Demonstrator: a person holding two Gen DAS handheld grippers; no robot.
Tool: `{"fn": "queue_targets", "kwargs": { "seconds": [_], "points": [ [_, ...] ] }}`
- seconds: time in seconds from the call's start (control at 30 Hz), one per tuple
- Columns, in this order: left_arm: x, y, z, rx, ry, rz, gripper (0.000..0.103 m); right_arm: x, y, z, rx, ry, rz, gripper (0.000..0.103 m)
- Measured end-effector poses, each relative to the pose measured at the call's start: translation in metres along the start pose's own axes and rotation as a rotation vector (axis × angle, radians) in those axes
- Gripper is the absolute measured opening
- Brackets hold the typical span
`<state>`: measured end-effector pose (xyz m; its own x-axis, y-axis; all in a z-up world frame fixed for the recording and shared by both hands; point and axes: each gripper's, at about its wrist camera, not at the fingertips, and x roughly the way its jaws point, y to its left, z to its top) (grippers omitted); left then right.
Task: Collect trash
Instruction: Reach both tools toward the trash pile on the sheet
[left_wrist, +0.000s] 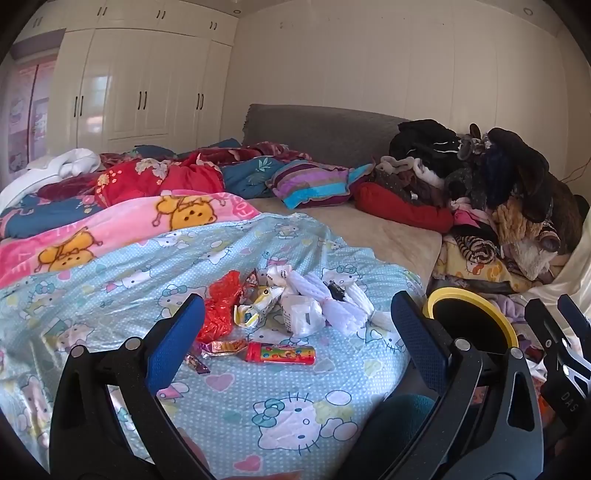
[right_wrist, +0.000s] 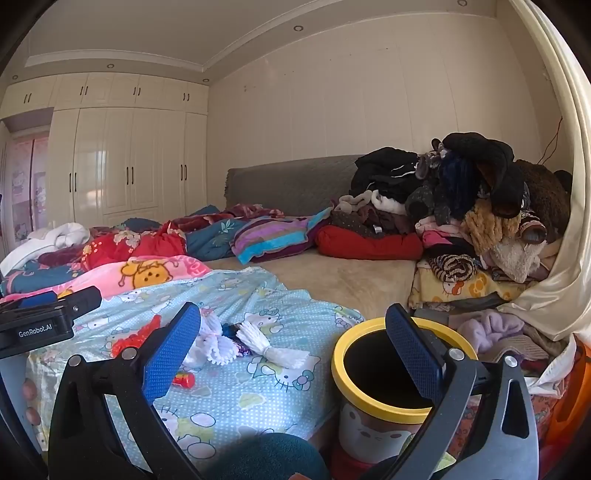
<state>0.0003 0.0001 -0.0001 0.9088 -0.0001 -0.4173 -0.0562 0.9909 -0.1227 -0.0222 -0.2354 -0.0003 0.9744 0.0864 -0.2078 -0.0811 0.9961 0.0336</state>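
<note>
Starting pickup: trash pile (left_wrist: 280, 306) is seen mid-quilt (left_wrist: 288, 398), near the bed's right edge by the yellow-rimmed bin (right_wrist: 388, 373), both left gripper (left_wrist: 295, 332) and right gripper (right_wrist: 291, 354) spread empty; one piece must be straddled, then pinched.

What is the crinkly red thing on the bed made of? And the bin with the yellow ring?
Red thing: probably thin plastic film, shiny and crumpled, with light glinting on its folds.
Bin: likely hard plastic, with a smooth yellow rim and a printed cartoon side; could be coated card.
</note>
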Motion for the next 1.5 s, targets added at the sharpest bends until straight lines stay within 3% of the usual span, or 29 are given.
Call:
{"fn": "queue_targets", "kwargs": {
  "seconds": [0.53, 0.8, 0.97, 1.07, 1.2, 1.37, 1.5],
  "points": [
    [0.006, 0.001, 0.001, -0.010, 0.001, 0.014, 0.092, 0.016, 0.004, -0.006, -0.029, 0.035, 0.033, 0.097],
    [0.022, 0.031, 0.008, -0.020, -0.016, 0.069, 0.092, 0.045, 0.030, -0.006, -0.083, 0.088, 0.131, 0.097],
    [0.028, 0.055, 0.010, -0.091, -0.067, 0.067, 0.092, 0.067, 0.048, -0.008, -0.101, 0.128, 0.206, 0.097],
    [0.038, 0.069, 0.008, -0.142, -0.033, 0.069, 0.092, 0.080, 0.057, -0.009, -0.101, 0.155, 0.233, 0.097],
    [0.043, 0.090, 0.016, -0.138, -0.107, 0.050, 0.092, 0.102, 0.066, -0.013, -0.099, 0.211, 0.261, 0.097],
    [0.071, 0.107, 0.018, -0.176, -0.036, 0.028, 0.092, 0.130, 0.071, -0.020, -0.118, 0.272, 0.271, 0.097],
    [0.099, 0.105, 0.018, -0.152, 0.051, 0.033, 0.092, 0.162, 0.072, -0.028, -0.125, 0.347, 0.282, 0.097]
  ]
}}
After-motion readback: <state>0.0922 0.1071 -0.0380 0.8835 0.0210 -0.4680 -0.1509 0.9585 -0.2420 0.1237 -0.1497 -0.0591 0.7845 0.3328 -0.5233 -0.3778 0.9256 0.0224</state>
